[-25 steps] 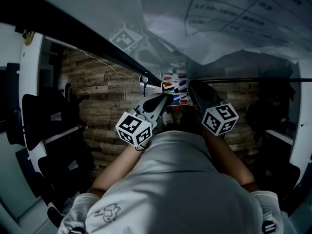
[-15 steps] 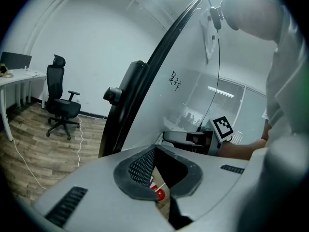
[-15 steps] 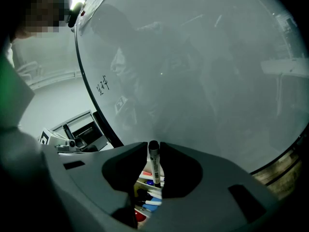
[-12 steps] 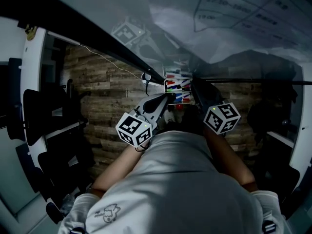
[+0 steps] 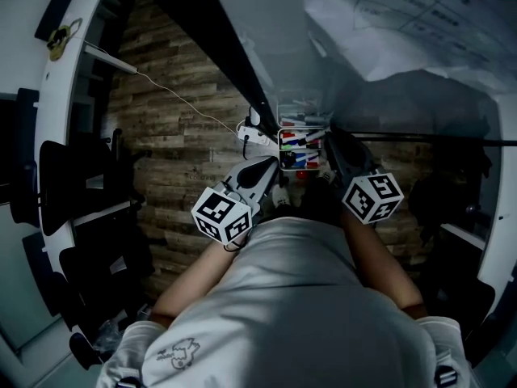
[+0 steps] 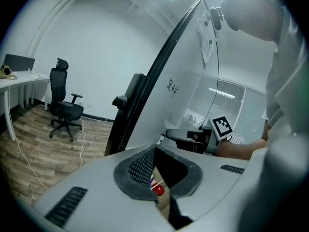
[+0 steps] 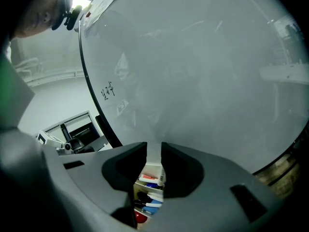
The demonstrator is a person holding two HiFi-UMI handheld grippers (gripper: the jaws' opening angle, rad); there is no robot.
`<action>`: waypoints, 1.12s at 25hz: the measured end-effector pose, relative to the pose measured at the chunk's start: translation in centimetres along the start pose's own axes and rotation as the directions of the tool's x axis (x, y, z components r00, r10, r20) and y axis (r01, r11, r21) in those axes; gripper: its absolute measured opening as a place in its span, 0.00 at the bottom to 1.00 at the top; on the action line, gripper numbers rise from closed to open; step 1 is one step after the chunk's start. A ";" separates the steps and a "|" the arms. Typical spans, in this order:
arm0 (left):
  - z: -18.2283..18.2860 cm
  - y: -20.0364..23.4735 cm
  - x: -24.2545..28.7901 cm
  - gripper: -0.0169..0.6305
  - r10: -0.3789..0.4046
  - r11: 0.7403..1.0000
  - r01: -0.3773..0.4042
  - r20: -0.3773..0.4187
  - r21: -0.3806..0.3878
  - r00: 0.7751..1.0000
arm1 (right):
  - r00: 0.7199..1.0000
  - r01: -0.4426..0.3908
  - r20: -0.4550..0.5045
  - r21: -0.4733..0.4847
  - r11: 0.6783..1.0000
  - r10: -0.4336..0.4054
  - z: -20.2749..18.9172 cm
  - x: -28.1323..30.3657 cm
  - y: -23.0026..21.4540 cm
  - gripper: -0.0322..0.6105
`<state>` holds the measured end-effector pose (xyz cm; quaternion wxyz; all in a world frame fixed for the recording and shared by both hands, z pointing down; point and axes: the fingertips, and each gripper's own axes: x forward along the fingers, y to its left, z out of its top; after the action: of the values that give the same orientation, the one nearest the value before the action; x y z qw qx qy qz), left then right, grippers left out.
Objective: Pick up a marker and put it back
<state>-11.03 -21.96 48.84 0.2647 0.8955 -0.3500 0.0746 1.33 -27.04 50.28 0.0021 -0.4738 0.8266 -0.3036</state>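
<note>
A clear holder (image 5: pixel 300 146) on the whiteboard holds several markers (image 5: pixel 296 143) in red, blue and black. My left gripper (image 5: pixel 277 166) points at it from below left, jaws together at the tips and empty. My right gripper (image 5: pixel 329 141) lies along the holder's right side, its jaws a narrow gap apart with nothing between them. In the right gripper view the markers (image 7: pixel 150 195) show through the gap of the right gripper (image 7: pixel 154 151). In the left gripper view, the left gripper (image 6: pixel 154 151) shows a red round thing (image 6: pixel 158 190) behind its jaws.
The whiteboard (image 5: pixel 380 47) fills the upper right, its dark frame edge (image 5: pixel 234 63) running down to the holder. A white cable (image 5: pixel 182 103) crosses the wood floor (image 5: pixel 174 144). Black office chairs (image 5: pixel 73 192) stand at the left, and one chair (image 6: pixel 65 110) by a white desk (image 6: pixel 14 79).
The head view has swung, so the board's edge runs steeper and the holder sits slightly lower and nearer. The right gripper has shifted a little right beside the holder. The left gripper has barely moved.
</note>
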 end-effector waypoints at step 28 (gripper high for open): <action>5.0 -9.3 -5.5 0.03 -0.155 0.975 0.115 0.214 0.190 0.964 | 0.977 -0.086 0.164 -0.289 0.954 0.138 3.1 -11.7 11.3 0.07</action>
<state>-9.21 -15.64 38.94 0.1470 0.9398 -0.3079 -0.0163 -0.20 -15.31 38.69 0.0280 -0.4474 0.8831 -0.1383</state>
